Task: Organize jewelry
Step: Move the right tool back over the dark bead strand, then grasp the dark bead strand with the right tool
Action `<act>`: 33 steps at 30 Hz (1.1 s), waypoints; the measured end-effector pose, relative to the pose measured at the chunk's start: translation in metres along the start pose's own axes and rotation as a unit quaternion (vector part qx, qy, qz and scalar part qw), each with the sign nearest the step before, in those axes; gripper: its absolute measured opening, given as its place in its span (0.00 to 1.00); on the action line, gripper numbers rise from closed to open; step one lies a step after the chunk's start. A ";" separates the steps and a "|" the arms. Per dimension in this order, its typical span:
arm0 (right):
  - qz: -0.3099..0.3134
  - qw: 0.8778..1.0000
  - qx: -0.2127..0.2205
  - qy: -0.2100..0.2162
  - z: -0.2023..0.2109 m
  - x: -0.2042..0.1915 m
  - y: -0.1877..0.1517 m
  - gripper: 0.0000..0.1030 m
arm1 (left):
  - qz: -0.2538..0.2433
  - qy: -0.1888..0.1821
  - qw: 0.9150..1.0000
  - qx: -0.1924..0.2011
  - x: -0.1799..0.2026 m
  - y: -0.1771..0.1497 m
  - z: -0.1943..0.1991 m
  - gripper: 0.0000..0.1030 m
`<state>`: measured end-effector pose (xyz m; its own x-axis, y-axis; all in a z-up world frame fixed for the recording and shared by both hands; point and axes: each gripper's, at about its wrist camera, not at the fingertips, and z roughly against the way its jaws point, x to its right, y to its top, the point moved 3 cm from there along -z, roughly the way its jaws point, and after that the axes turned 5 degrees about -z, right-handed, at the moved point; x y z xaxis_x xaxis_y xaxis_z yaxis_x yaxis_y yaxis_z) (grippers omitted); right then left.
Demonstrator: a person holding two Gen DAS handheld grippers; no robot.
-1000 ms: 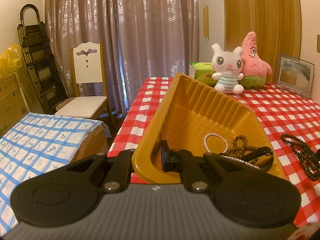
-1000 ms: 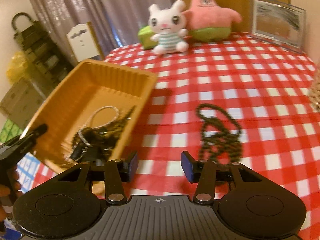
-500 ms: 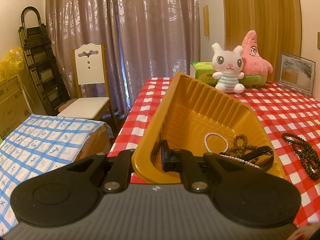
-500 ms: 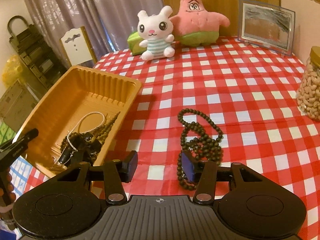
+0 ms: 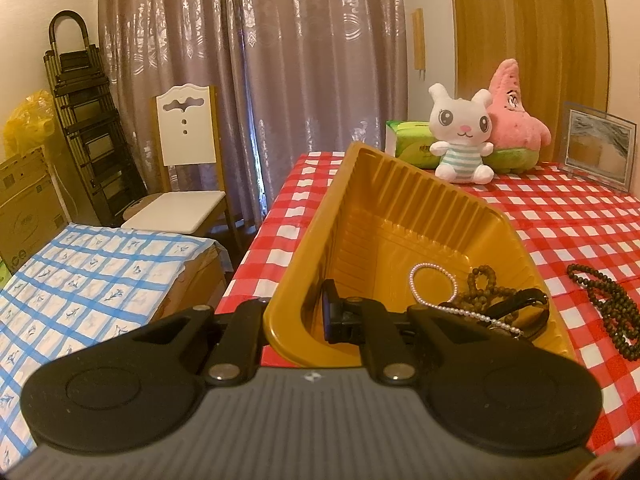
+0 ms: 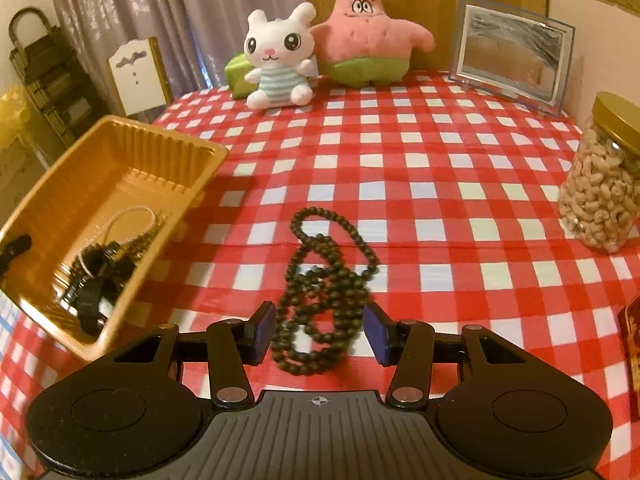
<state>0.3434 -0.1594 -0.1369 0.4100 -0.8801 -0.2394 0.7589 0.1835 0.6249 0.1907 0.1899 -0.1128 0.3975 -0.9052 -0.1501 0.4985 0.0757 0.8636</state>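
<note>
1. Just right of the gold tray (image 6: 120,168), on the checked tablecloth (image 6: 440,208), lies the dark bead necklace (image 6: 324,288), heaped in a few loose loops and not yet in the tray.
2. We have the right gripper (image 6: 319,334) poised over the near end of that heap, its blue pads standing apart on either side of the beads, not pressing on them.
3. We keep the left gripper (image 5: 298,322) clamped on the near wall of the tray, one finger inside and one outside, so the tray is steadied and tipped up at its near end.
4. To do this step well, we judge it best to go down onto the thickest clump nearest the pads, so several strands are caught at once, and to close fully before lifting (a single strand would probably slip through).
5. We should lift high enough that the trailing loop clears the tray's right wall, then carry left and lower into the open floor of the tray, beyond the pearl strand (image 5: 434,280) and the other dark pieces already there.
6. The necklace's long axis runs away from the right gripper toward the plush toys, slightly leaning left; its single open loop points to the far side, its dense bundle to the near side.
</note>
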 end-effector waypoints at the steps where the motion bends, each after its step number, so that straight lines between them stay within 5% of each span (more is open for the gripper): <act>1: 0.003 1.000 -0.001 0.001 -0.002 0.003 0.000 0.48 | 0.000 0.000 1.000 0.000 0.000 0.000 0.000 0.10; 20: 0.059 0.998 -0.019 -0.004 -0.060 0.016 0.008 0.45 | 0.001 0.011 1.000 -0.008 0.000 0.000 -0.002 0.11; 22: 0.058 0.998 -0.016 0.000 -0.063 0.014 0.009 0.30 | 0.001 0.012 1.000 -0.008 0.001 0.000 -0.002 0.11; 26: 0.062 0.998 -0.016 0.002 -0.062 0.010 0.010 0.23 | 0.001 0.011 1.000 -0.008 0.001 0.000 -0.002 0.11; 28: 0.056 0.998 -0.007 0.006 -0.056 0.010 0.009 0.06 | 0.001 0.011 1.000 -0.008 0.001 0.000 -0.002 0.11; 33: 0.018 0.999 0.031 0.017 -0.023 0.016 0.015 0.06 | 0.001 0.011 1.000 -0.008 0.001 0.000 -0.002 0.11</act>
<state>0.3729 -0.1611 -0.1488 0.4544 -0.8577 -0.2404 0.7110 0.1867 0.6780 0.1928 0.1902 -0.1141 0.4158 -0.8953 -0.1597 0.5103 0.0844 0.8559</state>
